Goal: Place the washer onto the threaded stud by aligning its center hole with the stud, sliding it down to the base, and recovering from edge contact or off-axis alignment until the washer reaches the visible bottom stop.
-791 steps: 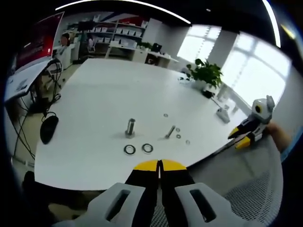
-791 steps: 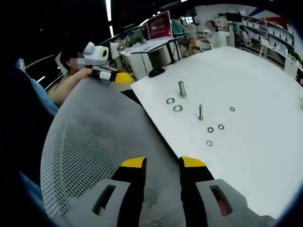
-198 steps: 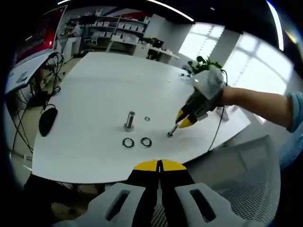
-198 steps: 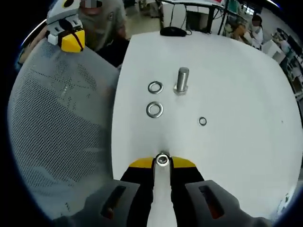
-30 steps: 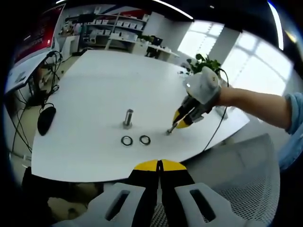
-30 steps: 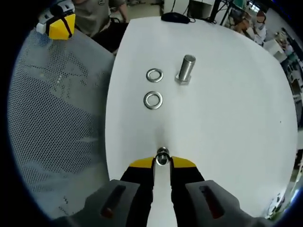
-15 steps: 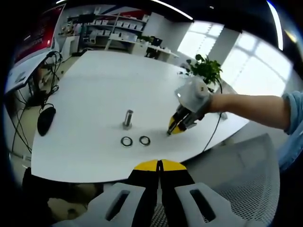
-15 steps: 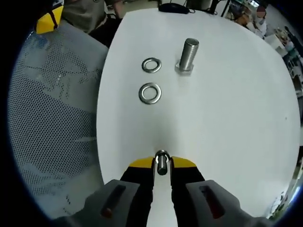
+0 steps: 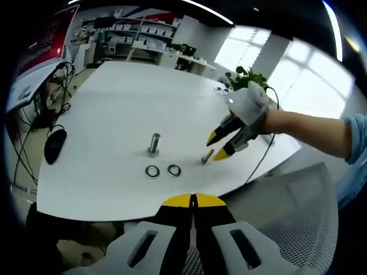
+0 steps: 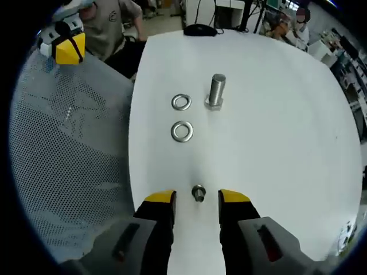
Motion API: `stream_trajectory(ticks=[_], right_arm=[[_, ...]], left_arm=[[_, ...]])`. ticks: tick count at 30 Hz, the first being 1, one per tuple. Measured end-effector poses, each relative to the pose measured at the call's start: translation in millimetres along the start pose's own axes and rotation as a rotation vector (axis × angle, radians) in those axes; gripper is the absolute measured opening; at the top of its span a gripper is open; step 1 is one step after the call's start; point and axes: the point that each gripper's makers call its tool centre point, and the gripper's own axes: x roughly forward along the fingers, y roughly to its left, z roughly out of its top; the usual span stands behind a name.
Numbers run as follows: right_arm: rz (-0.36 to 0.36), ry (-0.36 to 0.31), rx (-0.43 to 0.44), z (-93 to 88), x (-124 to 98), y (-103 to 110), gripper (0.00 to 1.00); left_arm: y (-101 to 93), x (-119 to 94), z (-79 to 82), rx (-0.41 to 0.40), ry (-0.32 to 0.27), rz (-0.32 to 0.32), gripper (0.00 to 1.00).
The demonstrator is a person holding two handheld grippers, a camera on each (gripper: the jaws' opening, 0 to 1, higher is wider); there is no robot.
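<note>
The right gripper point(image 10: 196, 202) has its tongs wide apart with the small stud point(image 10: 198, 193) standing free between the tips, two washers point(image 10: 182, 131) wait farther ahead, and the left gripper point(image 9: 192, 201) tongs rest together, holding nothing.

White table point(image 10: 287, 149) carries a small threaded stud point(image 10: 198, 193) near its edge; two washers point(image 10: 182, 131) lie side by side beside an upright large bolt point(image 10: 215, 91); black mouse point(image 10: 200, 30) at far end.
</note>
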Motion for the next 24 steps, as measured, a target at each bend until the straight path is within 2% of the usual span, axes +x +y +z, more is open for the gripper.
stream_trajectory(ticks=[3, 7, 12, 13, 14, 16, 20, 24], right_arm=[[-0.021, -0.095, 0.049, 12.7, -27, 3, 0.31], [-0.024, -0.203, 0.146, 18.4, -60, 9, 0.31], [-0.032, -0.383, 0.279, 18.8, -105, 15, 0.31], [-0.038, -0.445, 0.314, 19.7, -116, 15, 0.32], [-0.028, -0.500, 0.349, 19.0, -127, 18, 0.33], [-0.028, -0.568, 0.401, 17.0, -141, 19, 0.33], [-0.056, -0.642, 0.440, 3.6, -164, 21, 0.33], [-0.062, -0.724, 0.535, -12.6, -185, 32, 0.34]], left_arm=[[-3.6, -1, 5.2, 0.021, -0.032, -0.017, 0.00], [-4.0, -1, 4.4, 0.010, -0.027, -0.024, 0.00], [-4.4, -1, 4.4, 0.009, -0.027, -0.026, 0.00], [-4.4, -1, 4.2, 0.010, -0.025, -0.026, 0.00], [-4.1, 0, 4.1, 0.011, -0.023, -0.026, 0.00], [-4.1, 0, 4.1, 0.008, -0.023, -0.026, 0.00], [-4.0, 0, 3.5, 0.004, -0.019, -0.024, 0.00], [-4.3, 0, 0.9, -0.002, -0.004, -0.024, 0.00]])
